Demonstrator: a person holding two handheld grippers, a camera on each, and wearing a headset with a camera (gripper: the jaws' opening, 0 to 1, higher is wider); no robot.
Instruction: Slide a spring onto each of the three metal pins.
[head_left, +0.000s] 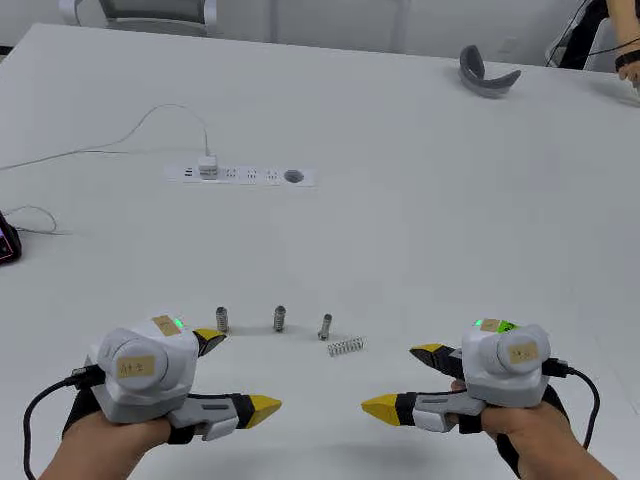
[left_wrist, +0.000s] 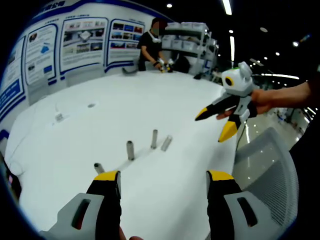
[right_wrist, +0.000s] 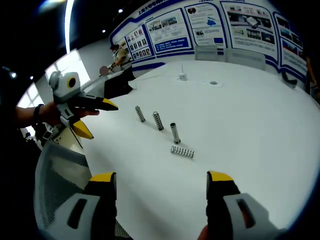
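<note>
While upright, three pins (head_left: 279, 318); three springs (head_left: 345, 346)

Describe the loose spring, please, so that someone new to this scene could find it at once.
On the white table, near the person's edge, three metal pins stand in a row. The loose spring lies flat just beside the rightmost pin, the only coil not standing upright on a pin.

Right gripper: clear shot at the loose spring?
Probably yes. The right gripper is open and the loose spring lies on bare table ahead of it, nothing between. A bare pin stands close by.
</note>
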